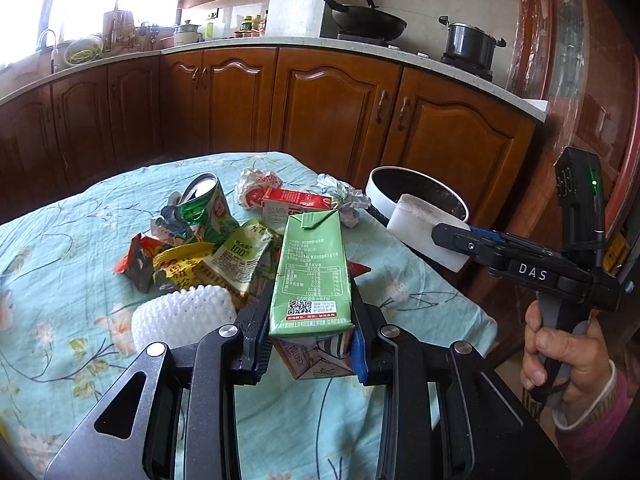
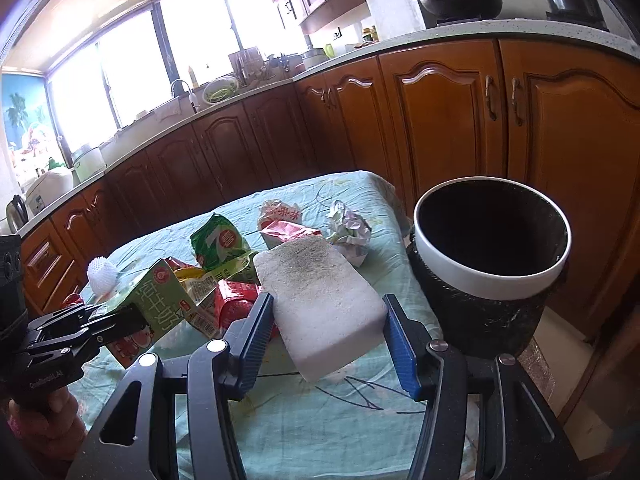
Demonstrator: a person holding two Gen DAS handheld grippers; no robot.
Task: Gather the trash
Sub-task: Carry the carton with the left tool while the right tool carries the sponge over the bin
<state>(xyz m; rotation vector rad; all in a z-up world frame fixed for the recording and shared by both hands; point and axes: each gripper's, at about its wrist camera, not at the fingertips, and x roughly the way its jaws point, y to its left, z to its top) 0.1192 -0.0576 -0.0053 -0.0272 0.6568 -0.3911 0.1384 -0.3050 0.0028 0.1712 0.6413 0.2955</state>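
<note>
My left gripper [image 1: 310, 332] is shut on a green milk carton [image 1: 312, 276] and holds it upright above the table; it also shows in the right wrist view [image 2: 148, 308]. My right gripper [image 2: 328, 332] is shut on a white foam block [image 2: 320, 300], seen from the side in the left wrist view [image 1: 428, 236], near the bin. The trash bin [image 2: 488, 276], black with a white rim, stands off the table's right edge [image 1: 420, 192]. A pile of trash lies on the table: a crushed green can [image 1: 208, 208], a red carton [image 1: 296, 200], crumpled paper [image 1: 344, 196], wrappers [image 1: 180, 260].
The table has a light blue floral cloth [image 1: 60, 264]. A white foam net [image 1: 180, 316] lies near my left gripper. Brown kitchen cabinets [image 1: 320, 100] with a counter, wok [image 1: 364, 20] and pot [image 1: 468, 44] stand behind the table.
</note>
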